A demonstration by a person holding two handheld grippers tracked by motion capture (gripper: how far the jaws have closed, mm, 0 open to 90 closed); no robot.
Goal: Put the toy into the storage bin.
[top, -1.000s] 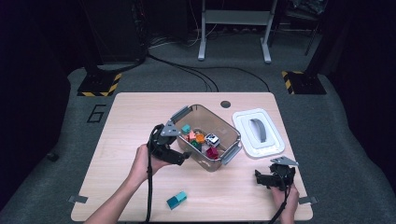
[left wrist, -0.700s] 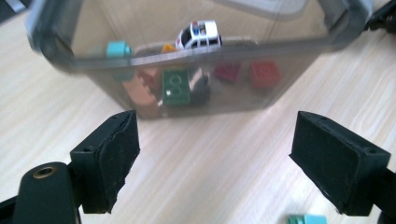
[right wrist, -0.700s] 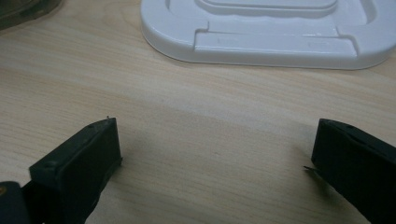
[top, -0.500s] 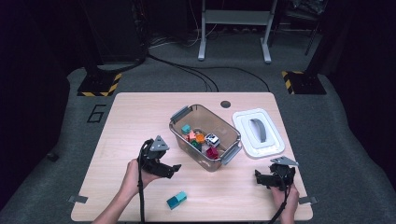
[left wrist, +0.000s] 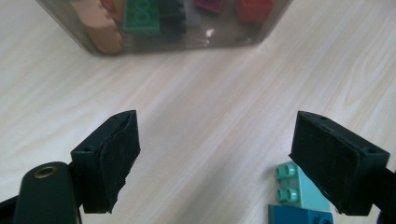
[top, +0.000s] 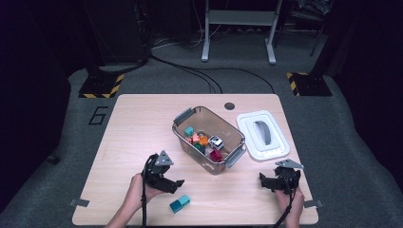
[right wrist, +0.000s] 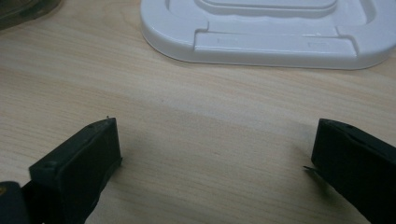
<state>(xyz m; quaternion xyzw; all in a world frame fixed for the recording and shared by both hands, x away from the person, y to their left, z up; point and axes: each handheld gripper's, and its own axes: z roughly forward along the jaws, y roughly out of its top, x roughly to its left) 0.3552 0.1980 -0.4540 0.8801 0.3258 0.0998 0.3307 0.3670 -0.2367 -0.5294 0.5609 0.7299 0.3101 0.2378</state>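
A clear plastic bin (top: 209, 137) holding several coloured bricks stands mid-table. My left gripper (top: 172, 186) hangs low over the wood in front of the bin, jaws wide open and empty. A teal two-tone brick (top: 179, 204) lies on the table just to its front right; in the left gripper view the same brick (left wrist: 299, 196) sits beside the right jaw, not between the jaws, with the bin (left wrist: 177, 23) ahead. My right gripper (top: 265, 180) rests near the table's front right, open and empty, facing the white lid (right wrist: 261, 28).
The white lid (top: 263, 134) lies flat to the right of the bin. A round cable hole (top: 229, 106) sits at the table's far edge. Bare wood spreads across the left half and the front middle of the table (top: 133, 123).
My left gripper has drawn back from the bin's left end toward the person and sunk close to the table, near the teal brick. The right gripper has stayed put.
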